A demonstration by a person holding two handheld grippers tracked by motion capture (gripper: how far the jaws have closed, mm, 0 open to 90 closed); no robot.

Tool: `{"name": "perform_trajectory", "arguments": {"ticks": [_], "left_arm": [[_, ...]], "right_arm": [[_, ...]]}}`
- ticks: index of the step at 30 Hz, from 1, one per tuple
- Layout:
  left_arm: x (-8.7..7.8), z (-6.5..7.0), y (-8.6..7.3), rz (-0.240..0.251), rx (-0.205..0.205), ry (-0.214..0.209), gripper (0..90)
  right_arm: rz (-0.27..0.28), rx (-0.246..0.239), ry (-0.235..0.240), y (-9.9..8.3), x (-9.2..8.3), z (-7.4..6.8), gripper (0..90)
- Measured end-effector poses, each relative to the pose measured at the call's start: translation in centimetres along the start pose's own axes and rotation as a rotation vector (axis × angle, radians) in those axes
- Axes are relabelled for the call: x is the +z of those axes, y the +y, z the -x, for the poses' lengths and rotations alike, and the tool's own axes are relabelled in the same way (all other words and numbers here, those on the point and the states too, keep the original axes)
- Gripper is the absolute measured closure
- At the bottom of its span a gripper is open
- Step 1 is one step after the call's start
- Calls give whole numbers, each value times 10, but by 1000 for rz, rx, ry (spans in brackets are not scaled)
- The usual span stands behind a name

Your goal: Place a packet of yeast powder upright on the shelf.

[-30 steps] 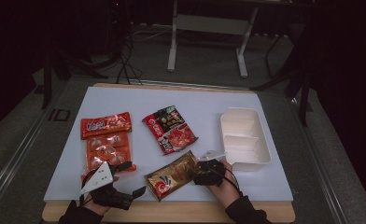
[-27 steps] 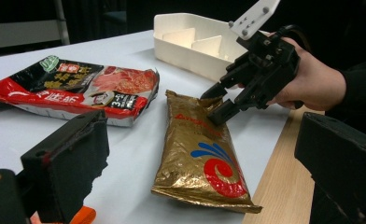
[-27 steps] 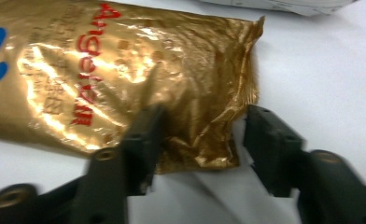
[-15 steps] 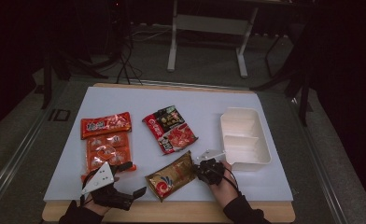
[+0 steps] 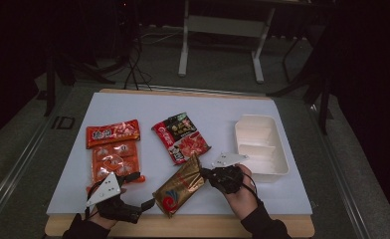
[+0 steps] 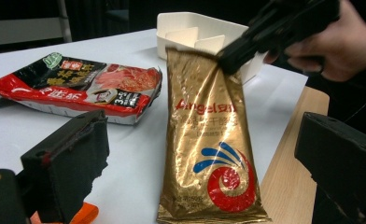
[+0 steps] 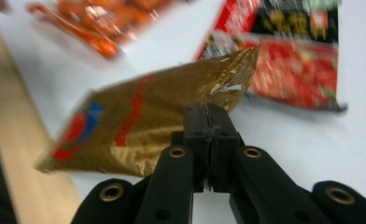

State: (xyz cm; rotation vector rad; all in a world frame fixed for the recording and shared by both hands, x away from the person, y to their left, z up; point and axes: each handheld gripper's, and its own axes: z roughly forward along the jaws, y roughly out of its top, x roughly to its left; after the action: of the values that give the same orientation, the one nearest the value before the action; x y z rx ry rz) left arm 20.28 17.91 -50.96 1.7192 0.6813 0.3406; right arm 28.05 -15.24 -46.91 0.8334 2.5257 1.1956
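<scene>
A gold foil packet (image 5: 180, 186) with a red and blue swirl lies near the table's front edge, its far end raised off the white surface. My right gripper (image 5: 203, 172) is shut on that raised end; its jaws have just been closing, and in the right gripper view they pinch the crinkled corner of the gold packet (image 7: 139, 126) at my right gripper (image 7: 208, 116). In the left gripper view the gold packet (image 6: 209, 135) stands tilted, with the right gripper (image 6: 232, 58) at its top. My left gripper (image 5: 142, 191) rests open beside the packet's lower end, its fingers (image 6: 69, 154) wide apart.
A red and black noodle packet (image 5: 180, 137) lies mid-table. Two orange packets (image 5: 112, 133) (image 5: 114, 162) lie at the left. A white compartment tray (image 5: 261, 144) stands at the right. The wooden table edge (image 5: 183, 226) runs along the front.
The right gripper has shut on the gold packet's far end and risen, tilting that end up off the table. The left gripper has stayed put.
</scene>
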Motion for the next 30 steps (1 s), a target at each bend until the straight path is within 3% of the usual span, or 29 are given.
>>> {"name": "perform_trajectory", "arguments": {"ticks": [5, 7, 17, 20, 24, 30], "left_arm": [[-1, -2, 0, 5, -6, 6, 37], [0, -1, 0, -5, 16, 34, 36], [-2, -2, 0, 12, -6, 24, 36], [-2, -2, 0, 12, -8, 23, 36], [-2, -2, 0, 13, -9, 22, 36], [0, -2, 0, 12, -13, 18, 36]], "right_arm": [[60, -45, 63, 17, -13, -15, 887], [81, -65, 100, 23, -17, -21, 888], [139, -110, 235, 46, -29, -44, 891], [170, -135, 251, 55, -37, -48, 896], [183, -166, 237, 63, -47, -48, 898], [227, -160, 227, 78, -71, -27, 899]]}}
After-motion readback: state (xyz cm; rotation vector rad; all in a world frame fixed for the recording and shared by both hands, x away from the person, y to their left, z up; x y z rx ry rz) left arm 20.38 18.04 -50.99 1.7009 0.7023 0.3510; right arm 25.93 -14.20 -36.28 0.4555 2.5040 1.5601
